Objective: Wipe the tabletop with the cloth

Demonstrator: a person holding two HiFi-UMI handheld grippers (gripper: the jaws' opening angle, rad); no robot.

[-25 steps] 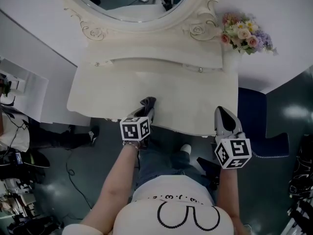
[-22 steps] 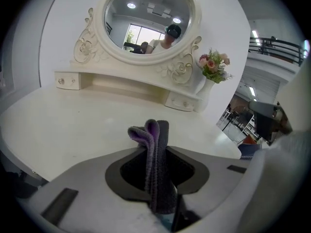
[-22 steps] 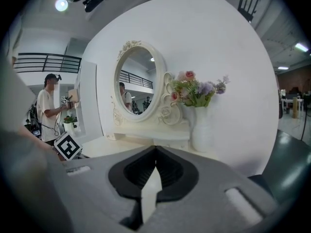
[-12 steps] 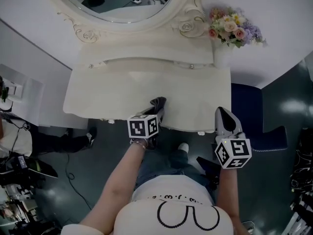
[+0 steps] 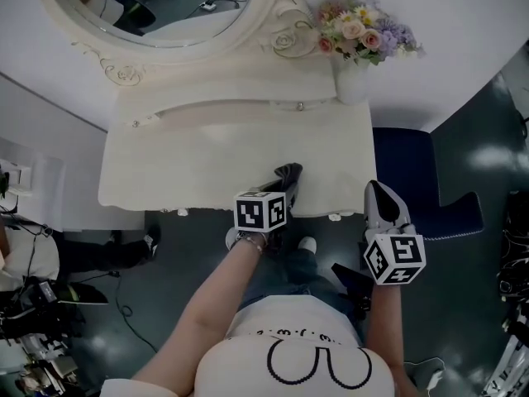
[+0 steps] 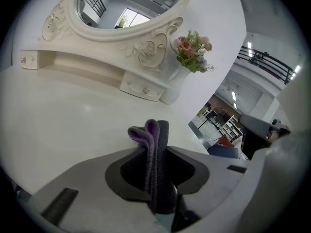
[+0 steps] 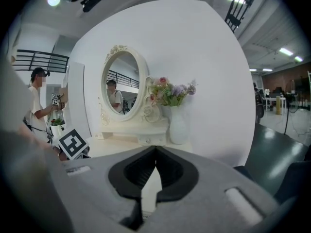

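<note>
The pale surface (image 5: 207, 155) carried a vase (image 5: 351, 85) at its far right corner. The left tool (image 5: 287, 179) clamped the cloth (image 6: 154, 144) at the front edge (right tool (image 5: 378, 190) closed, empty, nearby); a wide rightward sweep might topple the vase.

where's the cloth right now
In the head view, the purple-grey cloth is clamped in the left gripper at the tabletop's front edge, right of centre.

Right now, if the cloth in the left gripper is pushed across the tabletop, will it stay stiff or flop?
Probably floppy: the cloth bends in soft folded loops above the shut jaws of the left gripper. Its fuzzy pile suggests it is light and would drag, not slide, on the smooth tabletop.
</note>
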